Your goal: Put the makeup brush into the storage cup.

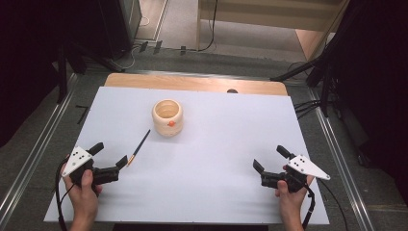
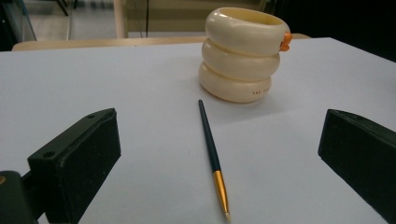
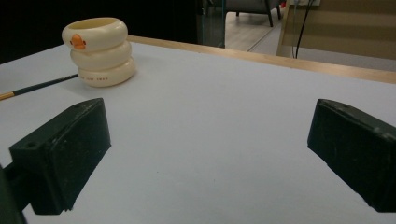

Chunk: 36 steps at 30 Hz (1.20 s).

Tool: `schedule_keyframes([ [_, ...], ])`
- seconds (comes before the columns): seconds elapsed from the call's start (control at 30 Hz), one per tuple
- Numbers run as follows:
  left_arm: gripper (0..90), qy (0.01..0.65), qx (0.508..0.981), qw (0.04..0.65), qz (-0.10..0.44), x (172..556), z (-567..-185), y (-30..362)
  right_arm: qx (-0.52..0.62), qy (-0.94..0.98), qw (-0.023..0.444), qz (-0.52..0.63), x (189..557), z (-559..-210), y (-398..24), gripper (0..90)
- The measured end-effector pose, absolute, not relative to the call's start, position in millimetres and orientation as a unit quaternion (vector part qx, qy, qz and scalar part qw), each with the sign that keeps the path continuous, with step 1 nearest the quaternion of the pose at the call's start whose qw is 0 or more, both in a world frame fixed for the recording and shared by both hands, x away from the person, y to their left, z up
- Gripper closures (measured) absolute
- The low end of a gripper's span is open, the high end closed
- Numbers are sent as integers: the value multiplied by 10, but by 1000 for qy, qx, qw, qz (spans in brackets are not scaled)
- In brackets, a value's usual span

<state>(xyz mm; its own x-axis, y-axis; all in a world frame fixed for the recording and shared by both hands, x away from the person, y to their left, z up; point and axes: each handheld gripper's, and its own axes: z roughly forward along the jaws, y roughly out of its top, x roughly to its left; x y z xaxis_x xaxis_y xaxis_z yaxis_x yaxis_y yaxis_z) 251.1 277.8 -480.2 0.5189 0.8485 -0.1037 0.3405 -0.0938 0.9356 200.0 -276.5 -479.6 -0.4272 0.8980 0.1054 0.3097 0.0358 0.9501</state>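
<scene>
Brush: I see the thin dark brush (image 1: 139,147) lying flat on the tabletop (image 1: 216,144), left of centre in the high view, slanting from its upper right end down to a gold ferrule and pale tip at lower left.
Brush and left claw: the tip lies just beside the left claw (image 1: 109,154), between its two jaws but apart from both; in the left gripper view the brush (image 2: 212,151) runs up the middle of the frame, tip toward the bottom edge.
Left claw: my left claw is spread wide, nothing pinched.
Right claw: the right claw (image 1: 270,159), at lower right of the high view, is spread wide too, over bare tabletop, well apart from the brush.
View differences: the right gripper view catches the brush handle (image 3: 37,87) at its left edge; the left gripper view shows small dark lettering low on the holder.
Holder: a cream ringed holder (image 1: 168,117) with an orange knob stands upright above the brush; from above I cannot see anything inside it.
</scene>
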Motion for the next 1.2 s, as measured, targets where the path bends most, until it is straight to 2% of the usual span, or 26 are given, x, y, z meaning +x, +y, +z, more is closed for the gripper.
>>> schedule_keyframes([
  [0.47,0,414,730,488,238,2657,-4630,2557,449,673,275,520,1994,-4798,-2741,0],
  [1.2,1,414,813,357,198,3073,-4310,2299,441,688,274,507,2005,-4844,-2694,0],
])
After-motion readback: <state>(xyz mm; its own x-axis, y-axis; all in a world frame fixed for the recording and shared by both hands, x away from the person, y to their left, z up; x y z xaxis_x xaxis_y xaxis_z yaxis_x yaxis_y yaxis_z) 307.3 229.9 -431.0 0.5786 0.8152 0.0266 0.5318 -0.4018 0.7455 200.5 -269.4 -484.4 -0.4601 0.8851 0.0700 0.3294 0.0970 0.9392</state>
